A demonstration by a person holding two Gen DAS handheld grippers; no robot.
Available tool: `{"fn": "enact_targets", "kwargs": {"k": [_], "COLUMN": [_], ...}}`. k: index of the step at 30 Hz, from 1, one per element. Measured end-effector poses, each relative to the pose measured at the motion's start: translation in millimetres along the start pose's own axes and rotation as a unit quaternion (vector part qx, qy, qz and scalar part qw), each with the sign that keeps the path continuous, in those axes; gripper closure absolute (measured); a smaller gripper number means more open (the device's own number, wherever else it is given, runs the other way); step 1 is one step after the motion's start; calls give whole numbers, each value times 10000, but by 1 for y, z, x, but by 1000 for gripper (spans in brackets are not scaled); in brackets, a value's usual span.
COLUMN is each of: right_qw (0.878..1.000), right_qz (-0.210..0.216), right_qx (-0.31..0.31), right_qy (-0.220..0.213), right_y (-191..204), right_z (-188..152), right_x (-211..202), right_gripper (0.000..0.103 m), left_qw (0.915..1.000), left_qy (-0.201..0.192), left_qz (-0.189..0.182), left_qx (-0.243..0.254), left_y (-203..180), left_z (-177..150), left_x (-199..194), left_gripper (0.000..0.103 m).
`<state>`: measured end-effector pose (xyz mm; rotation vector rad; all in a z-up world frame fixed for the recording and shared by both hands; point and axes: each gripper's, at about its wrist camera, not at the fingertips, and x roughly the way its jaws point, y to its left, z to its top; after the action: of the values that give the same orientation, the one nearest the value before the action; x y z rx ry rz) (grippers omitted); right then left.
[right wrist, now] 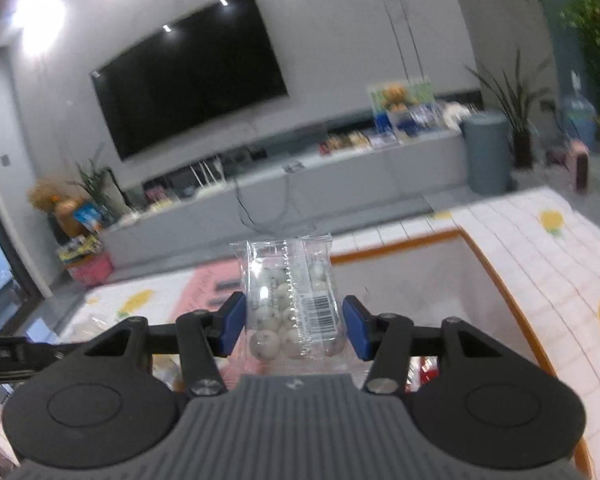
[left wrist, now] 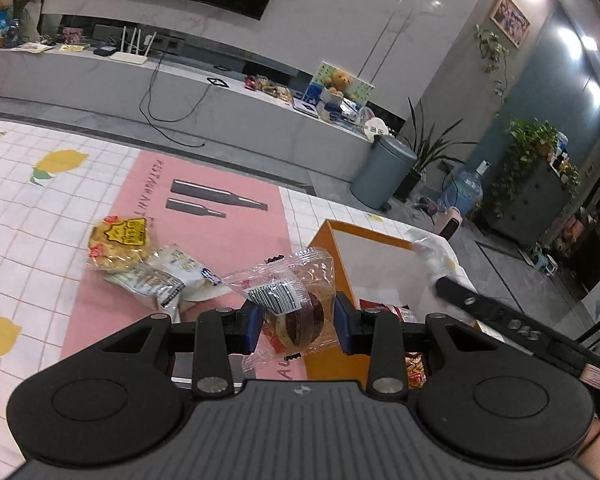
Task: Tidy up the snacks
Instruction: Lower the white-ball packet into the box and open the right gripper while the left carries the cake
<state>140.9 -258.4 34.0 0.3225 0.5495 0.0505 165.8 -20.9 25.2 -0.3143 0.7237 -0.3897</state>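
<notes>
Now left tool (left wrist: 296,322) grips a cake packet (left wrist: 290,304); right tool (right wrist: 294,326) clamps a candy bag (right wrist: 292,300).

Glossy clear-plastic cake wrapper (left wrist: 296,300); matt, probably cardboard, orange box (left wrist: 364,240).

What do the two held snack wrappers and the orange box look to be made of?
Cake wrapper in the left claw: thin clear plastic film, glossy and crinkled, with a printed barcode label.
Candy bag in the right claw: clear glossy plastic too; the pale round sweets show through.
Orange box: probably stiff cardboard, matte, with thin straight walls and a pale inside.
</notes>
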Motion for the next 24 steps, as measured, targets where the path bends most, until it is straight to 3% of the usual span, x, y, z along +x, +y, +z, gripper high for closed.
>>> {"fn": "enact_targets", "kwargs": {"k": [7,15,20,24], "right_qw": [9976,9914,9891,9886], "right_qz": [-147,-398,-800,-879], "right_qx": [382,489,141,206], "right_qy": [558,1147,1231,1208], "right_y": [-24,-24,-13,-15], "right_z": [1,4,6,6], "right_x": [37,81,102,112], "right_gripper": [51,51,51,51], "left_qw": [9996,9990,9991,9990], "left_qy": [256,384,372,394], "left_qz": [69,64,66,109], "left_qx": [-119,-214,-193,-179], "left_y": [9,14,13,13], "left_z": [-9,-13,-13,-13], "left_x": [23,27,27,28], "left_gripper": [62,62,62,62]}}
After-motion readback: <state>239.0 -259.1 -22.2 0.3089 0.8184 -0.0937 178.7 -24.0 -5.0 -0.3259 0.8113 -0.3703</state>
